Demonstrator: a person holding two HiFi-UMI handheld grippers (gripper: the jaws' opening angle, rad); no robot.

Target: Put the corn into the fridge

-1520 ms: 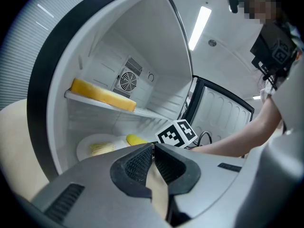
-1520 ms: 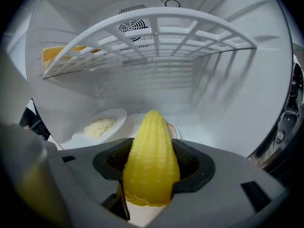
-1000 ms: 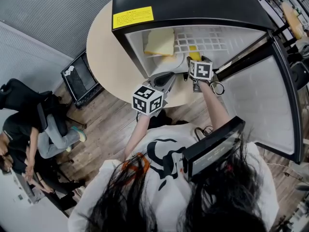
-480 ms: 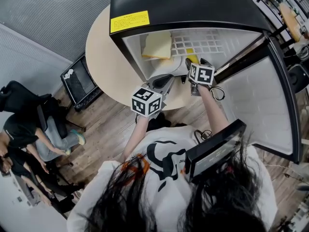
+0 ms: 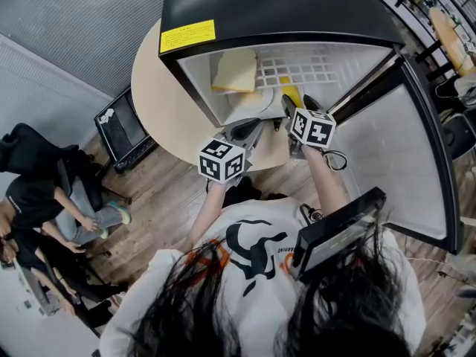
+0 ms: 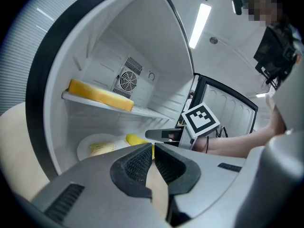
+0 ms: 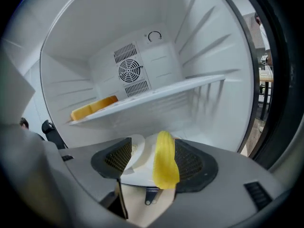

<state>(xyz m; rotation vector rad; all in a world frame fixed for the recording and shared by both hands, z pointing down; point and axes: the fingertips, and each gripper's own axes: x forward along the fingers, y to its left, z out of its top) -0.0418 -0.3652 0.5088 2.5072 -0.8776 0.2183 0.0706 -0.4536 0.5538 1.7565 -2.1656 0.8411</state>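
While left tongs (image 6: 153,148) sit closed, corn (image 7: 165,158) lies between parted right tongs (image 7: 153,146), touching one jaw.

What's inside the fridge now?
A yellow block on the shelf; below, a plate with pale food, and the corn between the open jaws of the right claw. The floor beneath that claw is covered.
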